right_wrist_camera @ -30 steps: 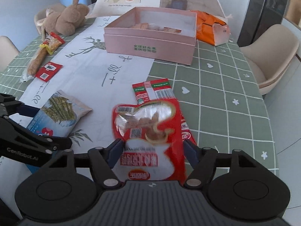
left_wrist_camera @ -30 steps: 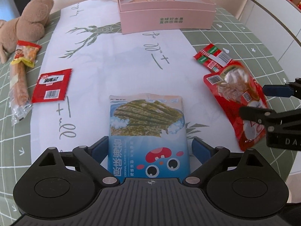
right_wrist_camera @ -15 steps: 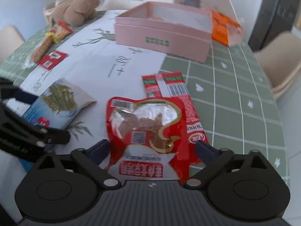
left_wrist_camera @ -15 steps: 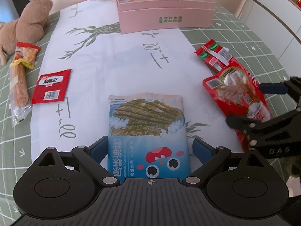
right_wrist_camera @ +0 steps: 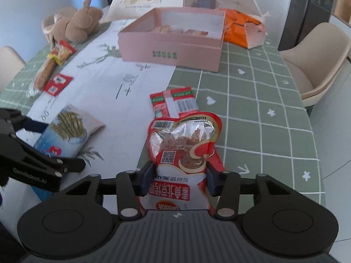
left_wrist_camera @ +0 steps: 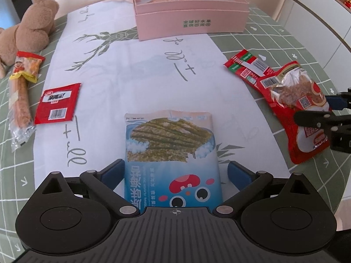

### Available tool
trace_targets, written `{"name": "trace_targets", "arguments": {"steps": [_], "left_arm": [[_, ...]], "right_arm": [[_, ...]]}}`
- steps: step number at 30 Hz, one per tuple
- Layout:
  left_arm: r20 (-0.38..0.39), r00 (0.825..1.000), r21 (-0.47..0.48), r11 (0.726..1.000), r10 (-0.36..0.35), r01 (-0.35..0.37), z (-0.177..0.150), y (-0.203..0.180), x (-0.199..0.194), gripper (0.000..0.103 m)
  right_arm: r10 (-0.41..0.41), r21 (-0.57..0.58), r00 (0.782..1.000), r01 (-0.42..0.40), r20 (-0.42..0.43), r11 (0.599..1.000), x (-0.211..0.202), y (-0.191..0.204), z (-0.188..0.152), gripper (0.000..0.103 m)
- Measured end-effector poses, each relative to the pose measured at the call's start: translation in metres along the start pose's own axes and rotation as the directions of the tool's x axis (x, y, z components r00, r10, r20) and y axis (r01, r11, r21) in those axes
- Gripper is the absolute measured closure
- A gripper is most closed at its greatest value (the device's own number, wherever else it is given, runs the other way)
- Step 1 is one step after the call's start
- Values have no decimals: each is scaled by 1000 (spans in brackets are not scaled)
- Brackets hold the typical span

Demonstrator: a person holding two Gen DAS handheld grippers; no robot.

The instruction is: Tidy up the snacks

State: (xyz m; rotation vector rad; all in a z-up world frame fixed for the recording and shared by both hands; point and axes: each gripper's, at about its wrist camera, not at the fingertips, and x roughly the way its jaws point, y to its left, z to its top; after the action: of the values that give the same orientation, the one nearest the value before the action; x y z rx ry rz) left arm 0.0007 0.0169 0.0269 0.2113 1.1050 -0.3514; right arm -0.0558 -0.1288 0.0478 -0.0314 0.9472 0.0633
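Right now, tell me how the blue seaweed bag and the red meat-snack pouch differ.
The blue seaweed bag is opaque and printed; the red meat-snack pouch has a clear window showing brown pieces. The seaweed bag sits between the wide-open left gripper; the pouch is pinched by the right gripper. The seaweed bag lies on the white runner, the pouch over the green cloth. Both are sealed snack packs.

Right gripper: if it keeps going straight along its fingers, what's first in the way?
Apart from the red jerky pouch the right gripper is shut on, probably the red-and-green sachets lying just ahead on the table. Beyond them, the pink box. Height is hard to judge, so it may pass over the sachets.
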Motion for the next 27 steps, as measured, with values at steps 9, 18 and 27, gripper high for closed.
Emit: {"name": "trace_targets", "arguments": {"steps": [9, 18, 27], "left_arm": [[22, 999, -54, 998, -41, 42, 0, 12, -9, 18], [102, 986, -57, 989, -132, 139, 14, 7, -23, 17], [75, 991, -97, 988, -112, 119, 21, 10, -11, 13]], "right_arm": [[-4, -14, 1000, 4, 15, 1000, -2, 0, 2, 58], [0, -24, 999, 1, 43, 1000, -9, -5, 8, 63], [-18, -6, 999, 19, 47, 1000, -7, -17, 4, 62]]}}
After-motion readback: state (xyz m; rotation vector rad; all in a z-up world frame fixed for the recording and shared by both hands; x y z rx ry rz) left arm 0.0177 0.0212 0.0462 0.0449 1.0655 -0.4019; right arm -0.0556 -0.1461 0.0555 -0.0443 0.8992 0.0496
